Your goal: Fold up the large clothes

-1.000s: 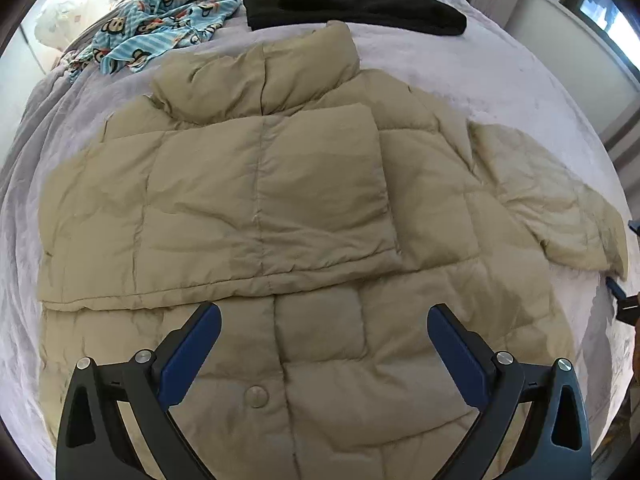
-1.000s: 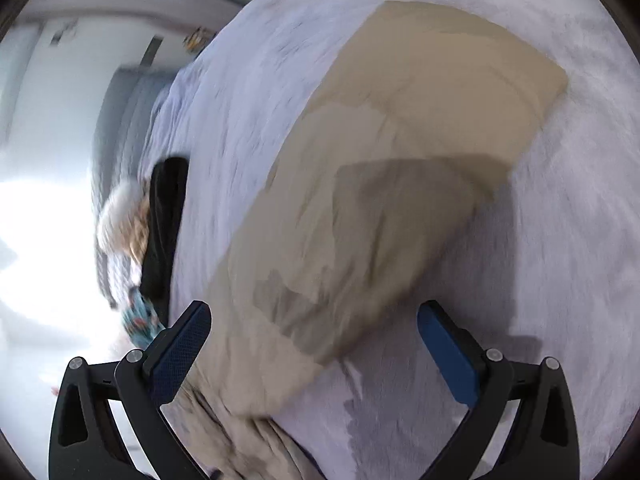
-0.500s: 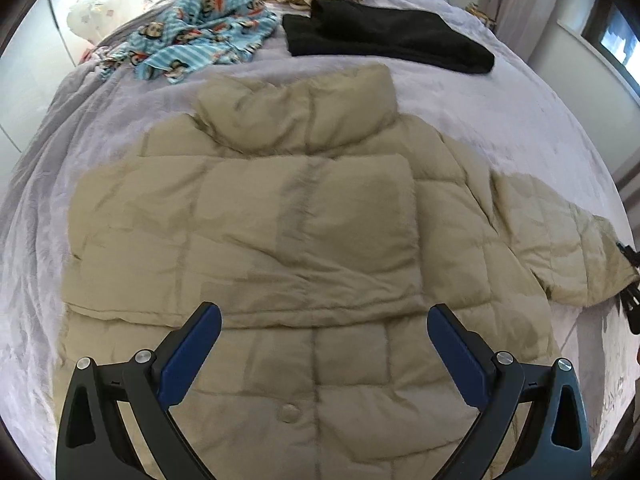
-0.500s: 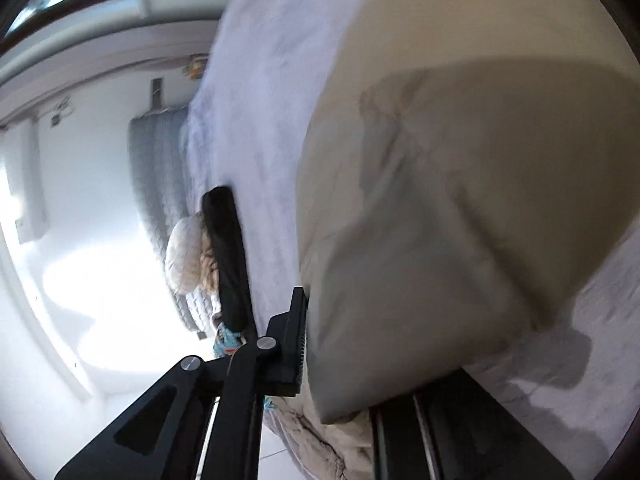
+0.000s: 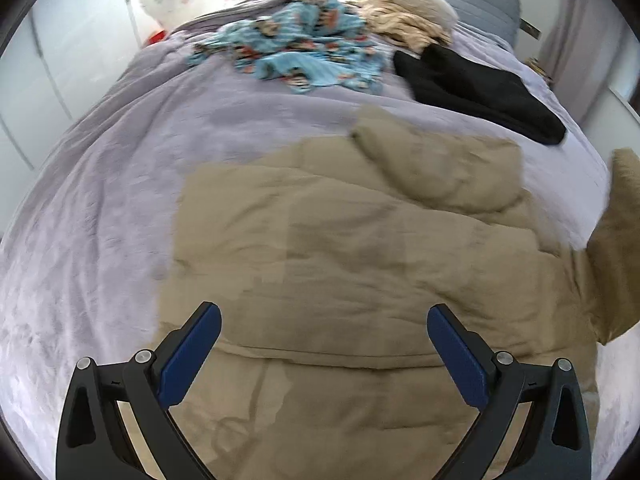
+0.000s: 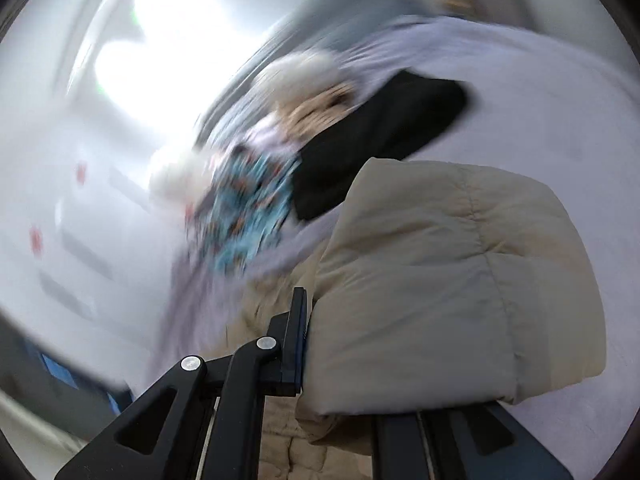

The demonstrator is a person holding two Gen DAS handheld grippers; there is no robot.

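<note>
A tan puffer jacket lies on the lilac bed, its left sleeve folded across the chest and its collar toward the headboard. My left gripper hovers open over the jacket's lower front, holding nothing. At the right edge of the left wrist view the jacket's other sleeve is lifted off the bed. In the blurred right wrist view that sleeve bulges between the fingers of my right gripper, which is shut on it; only the left finger shows clearly.
Near the headboard lie a blue patterned garment, a black folded garment and a cream fluffy one. White wardrobe doors stand left of the bed. A wall and window ledge run along the right.
My right gripper closed on the sleeve's cuff, then rose and rolled, lifting the sleeve off the bed. My left gripper shifted left over the jacket and stays open.
</note>
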